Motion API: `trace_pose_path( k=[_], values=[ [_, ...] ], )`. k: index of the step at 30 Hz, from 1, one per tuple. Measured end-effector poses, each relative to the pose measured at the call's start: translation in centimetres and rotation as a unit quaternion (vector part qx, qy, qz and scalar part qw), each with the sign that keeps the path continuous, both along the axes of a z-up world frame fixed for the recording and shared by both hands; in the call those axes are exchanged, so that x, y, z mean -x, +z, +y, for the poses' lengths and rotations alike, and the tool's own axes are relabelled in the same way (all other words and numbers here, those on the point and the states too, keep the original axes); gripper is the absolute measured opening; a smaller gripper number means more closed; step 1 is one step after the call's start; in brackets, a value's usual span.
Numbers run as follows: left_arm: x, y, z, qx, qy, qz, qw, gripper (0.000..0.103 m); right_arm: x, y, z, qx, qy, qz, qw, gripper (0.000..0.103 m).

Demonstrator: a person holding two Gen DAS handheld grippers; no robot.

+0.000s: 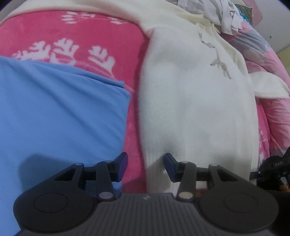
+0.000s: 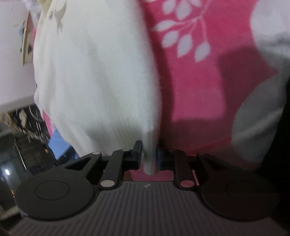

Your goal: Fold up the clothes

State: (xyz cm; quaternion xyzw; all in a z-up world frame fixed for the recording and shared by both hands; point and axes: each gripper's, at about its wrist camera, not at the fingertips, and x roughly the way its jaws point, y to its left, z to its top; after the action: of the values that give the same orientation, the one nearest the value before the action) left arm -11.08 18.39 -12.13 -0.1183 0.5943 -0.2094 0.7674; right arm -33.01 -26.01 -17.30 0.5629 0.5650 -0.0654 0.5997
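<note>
There are 2 grippers: the left gripper and the right gripper. I count 1 cream sweater, 1 folded blue garment to its left, 1 pink blanket with white leaf prints under both, and 1 heap of crumpled pale clothes at the far right.

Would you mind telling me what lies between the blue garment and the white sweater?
In the left wrist view, only a strip of the pink floral blanket shows between the blue garment and the white sweater.
</note>
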Motion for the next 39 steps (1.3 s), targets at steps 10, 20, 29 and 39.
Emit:
trace_pose_path(
  k=[10,20,29,39],
  values=[
    [1.0,0.1,-0.3,0.001,0.013,0.013,0.9998,0.014,0.7,-1.1,1.7,-0.008,0.015,-0.027,0.999,0.015],
    [3.3,6.4,1.3,-0.001,0.032,0.014,0.9994,0.007,0.7,10.5,-0.6,0.119,0.149,-0.101,0.976,0.006],
    [5.3,6.3,0.4,-0.035,-0.014,0.032,0.9988,0.007,0.2,11.7,-1.8,0.158,0.218,-0.039,0.962,0.006],
    [4.9,1.2,-1.3,-0.077,-0.057,0.069,0.993,0.01,-2.0,5.6,1.9,0.18,0.293,0.032,0.939,0.011]
  ],
)
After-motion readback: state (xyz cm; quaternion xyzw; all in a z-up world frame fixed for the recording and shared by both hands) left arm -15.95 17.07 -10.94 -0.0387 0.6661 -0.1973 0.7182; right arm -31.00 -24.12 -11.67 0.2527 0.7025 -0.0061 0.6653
